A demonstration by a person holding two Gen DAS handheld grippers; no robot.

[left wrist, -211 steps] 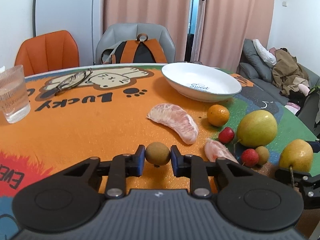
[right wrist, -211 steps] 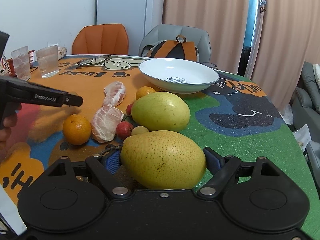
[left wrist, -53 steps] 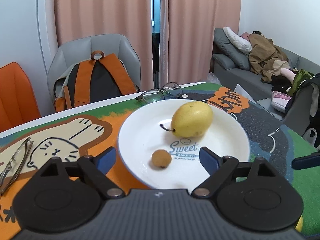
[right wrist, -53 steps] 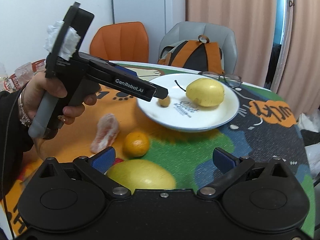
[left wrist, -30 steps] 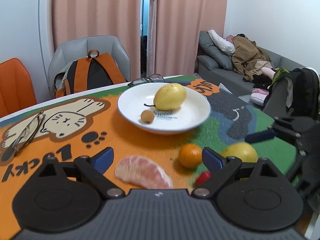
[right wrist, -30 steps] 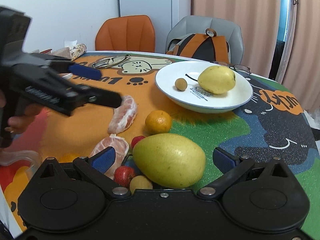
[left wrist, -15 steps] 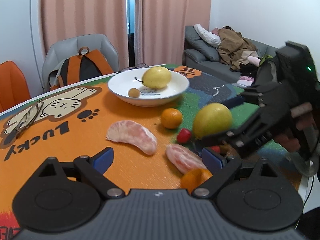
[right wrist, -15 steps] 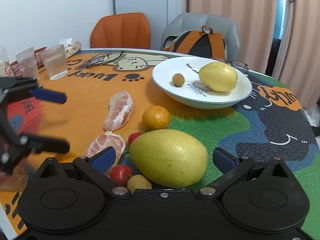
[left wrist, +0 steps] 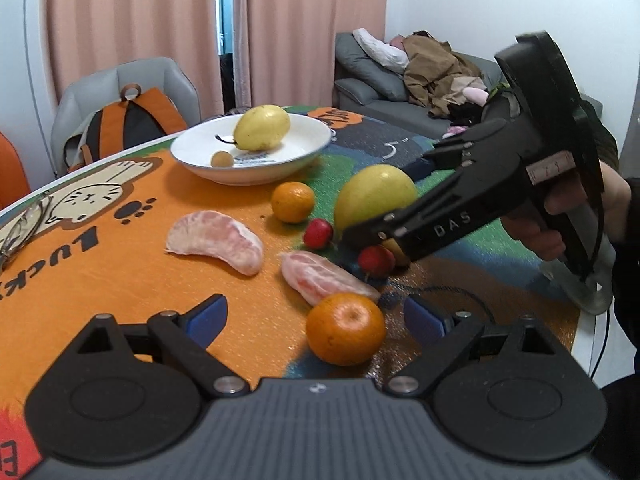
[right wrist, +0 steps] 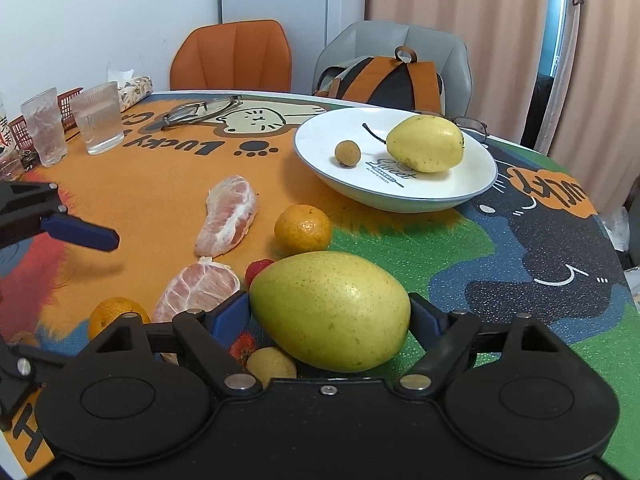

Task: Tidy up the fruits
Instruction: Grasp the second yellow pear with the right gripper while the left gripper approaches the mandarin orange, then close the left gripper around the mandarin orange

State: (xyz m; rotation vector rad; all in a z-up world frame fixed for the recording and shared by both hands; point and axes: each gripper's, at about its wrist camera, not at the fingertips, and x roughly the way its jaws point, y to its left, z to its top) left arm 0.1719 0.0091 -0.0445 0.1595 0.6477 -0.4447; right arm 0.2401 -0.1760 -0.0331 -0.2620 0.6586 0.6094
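right gripper [right wrist: 330,314]: jaws closing round the big green-yellow pear [right wrist: 330,310], pads at both its ends, on the tablecloth [right wrist: 400,236]
left gripper [left wrist: 316,318]: jaws spread wide, near tangerine [left wrist: 345,328] between them, nothing pinched
small fruit: red ones [left wrist: 318,233] and a tan one [right wrist: 271,361] at the pear's 7–8 o'clock
pomelo segments: one [right wrist: 198,290] at pear's 9 o'clock, another [right wrist: 229,214] at 11
second tangerine [right wrist: 303,228]: pear's 12 o'clock, near
plate [right wrist: 460,192]: farther, 1 o'clock; holds yellow pear [right wrist: 426,143] and small brown fruit [right wrist: 347,153], apart
far: glasses [right wrist: 98,122] at 10 o'clock, backpack [right wrist: 394,78] on grey chair
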